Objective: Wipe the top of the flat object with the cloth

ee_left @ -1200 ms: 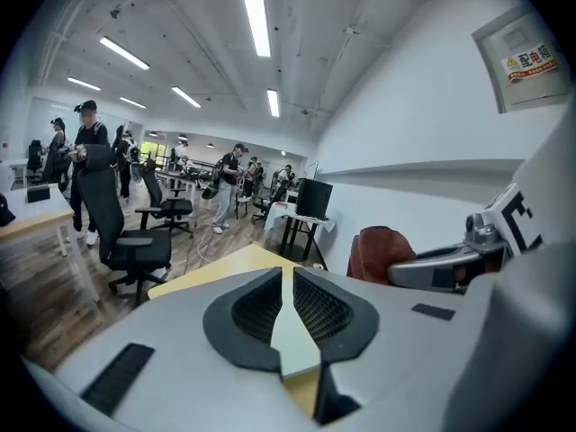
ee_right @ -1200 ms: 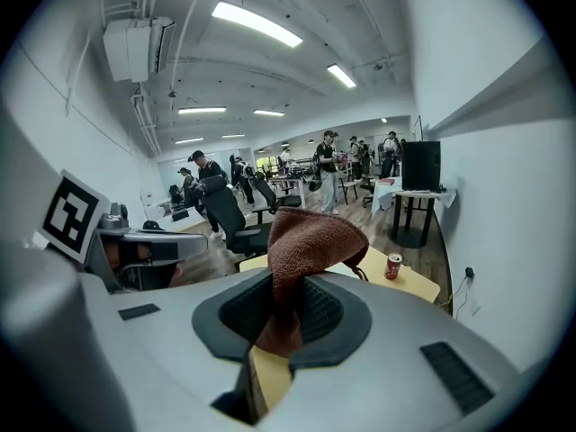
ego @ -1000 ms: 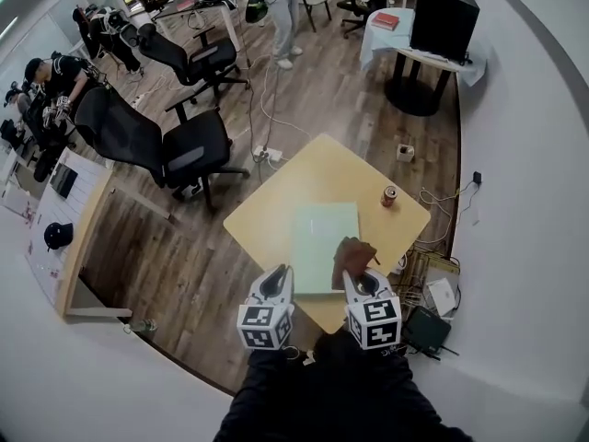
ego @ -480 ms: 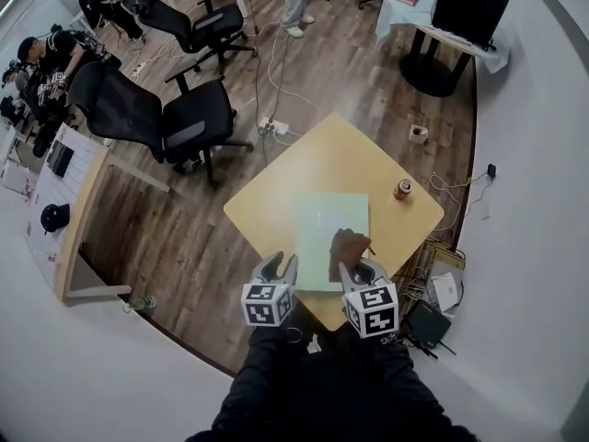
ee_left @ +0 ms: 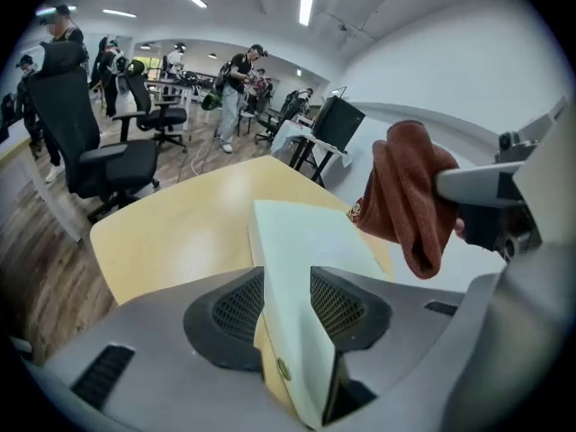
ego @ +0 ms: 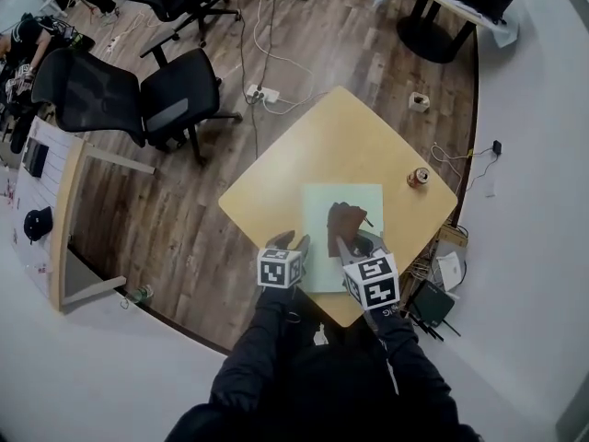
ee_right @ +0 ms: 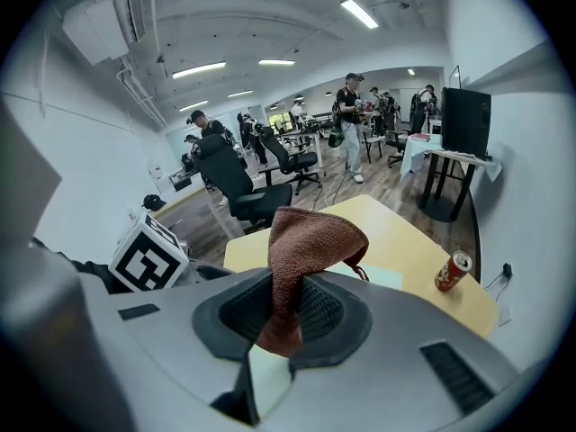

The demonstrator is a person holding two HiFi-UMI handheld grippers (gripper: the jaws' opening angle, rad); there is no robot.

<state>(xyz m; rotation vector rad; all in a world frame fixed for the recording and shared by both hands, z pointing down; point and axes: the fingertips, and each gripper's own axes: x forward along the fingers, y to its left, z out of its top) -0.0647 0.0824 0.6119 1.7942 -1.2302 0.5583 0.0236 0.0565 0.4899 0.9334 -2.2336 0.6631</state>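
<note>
The left claw (ego: 293, 242), shut a moment ago, is opening its jaws astride the near edge of the pale green flat rectangular board (ego: 318, 217), while the right claw (ego: 357, 243) is pinching the brown terry cloth (ego: 345, 217) just ahead over that board, so wiping is probably starting.

Dark-sleeved arms (ego: 253, 366) reach forward. The left gripper (ego: 289, 241) is opening its jaws around the pale green flat board's (ee_left: 301, 241) edge; the right gripper (ego: 350, 245) pinches a brown terry cloth (ee_right: 306, 241).
</note>
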